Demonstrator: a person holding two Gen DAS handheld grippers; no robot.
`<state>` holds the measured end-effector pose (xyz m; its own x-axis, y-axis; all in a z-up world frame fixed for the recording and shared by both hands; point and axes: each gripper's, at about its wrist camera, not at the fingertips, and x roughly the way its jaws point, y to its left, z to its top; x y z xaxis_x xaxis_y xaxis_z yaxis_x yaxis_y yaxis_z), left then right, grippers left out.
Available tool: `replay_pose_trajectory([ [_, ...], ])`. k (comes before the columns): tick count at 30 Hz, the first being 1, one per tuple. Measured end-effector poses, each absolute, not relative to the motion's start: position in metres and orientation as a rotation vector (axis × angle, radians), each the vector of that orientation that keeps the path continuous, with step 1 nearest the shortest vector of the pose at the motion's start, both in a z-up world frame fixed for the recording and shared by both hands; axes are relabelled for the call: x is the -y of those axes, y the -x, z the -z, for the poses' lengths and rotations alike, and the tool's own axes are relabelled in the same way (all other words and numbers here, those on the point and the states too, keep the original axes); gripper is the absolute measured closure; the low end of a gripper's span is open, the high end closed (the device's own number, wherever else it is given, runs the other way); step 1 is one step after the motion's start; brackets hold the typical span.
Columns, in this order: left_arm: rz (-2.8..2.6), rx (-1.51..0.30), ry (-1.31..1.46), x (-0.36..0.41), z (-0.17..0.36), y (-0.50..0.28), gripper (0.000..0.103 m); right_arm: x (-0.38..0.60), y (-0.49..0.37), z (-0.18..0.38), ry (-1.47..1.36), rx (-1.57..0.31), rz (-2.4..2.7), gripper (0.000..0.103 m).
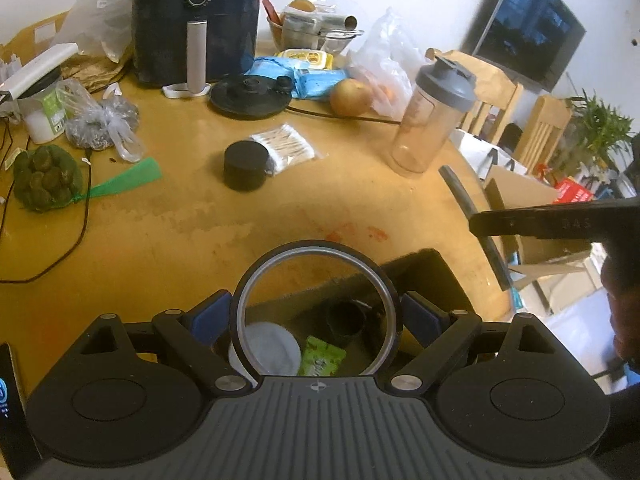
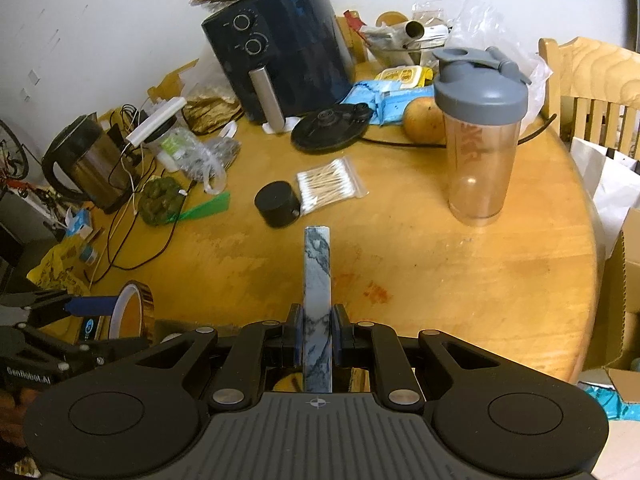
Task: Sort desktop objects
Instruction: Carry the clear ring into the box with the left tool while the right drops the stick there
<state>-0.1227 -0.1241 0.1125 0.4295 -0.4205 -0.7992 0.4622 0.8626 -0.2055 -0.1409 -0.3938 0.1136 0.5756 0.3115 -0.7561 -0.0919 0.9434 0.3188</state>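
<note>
Left hand-held gripper (image 1: 316,316): clamped on tape roll (image 1: 316,304), poised above dark box (image 1: 420,268). Right hand-held gripper (image 2: 318,326): clamped on marbled bar (image 2: 318,276), awaiting sorting beside box.

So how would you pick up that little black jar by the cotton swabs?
Probably from straight above, jaws across the black jar's round side walls. It stands upright, low and wide, and the cotton swabs touch its right side, so close along the free front and back.
</note>
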Motion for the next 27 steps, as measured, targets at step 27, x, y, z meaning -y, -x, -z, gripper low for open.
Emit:
replay_pose_trajectory([
  [27,0.548,-0.976,-0.115,0.123,-0.107,0.145,0.006,0.369,0.16,-0.101,-0.255,-0.993,-0.288,0.086],
])
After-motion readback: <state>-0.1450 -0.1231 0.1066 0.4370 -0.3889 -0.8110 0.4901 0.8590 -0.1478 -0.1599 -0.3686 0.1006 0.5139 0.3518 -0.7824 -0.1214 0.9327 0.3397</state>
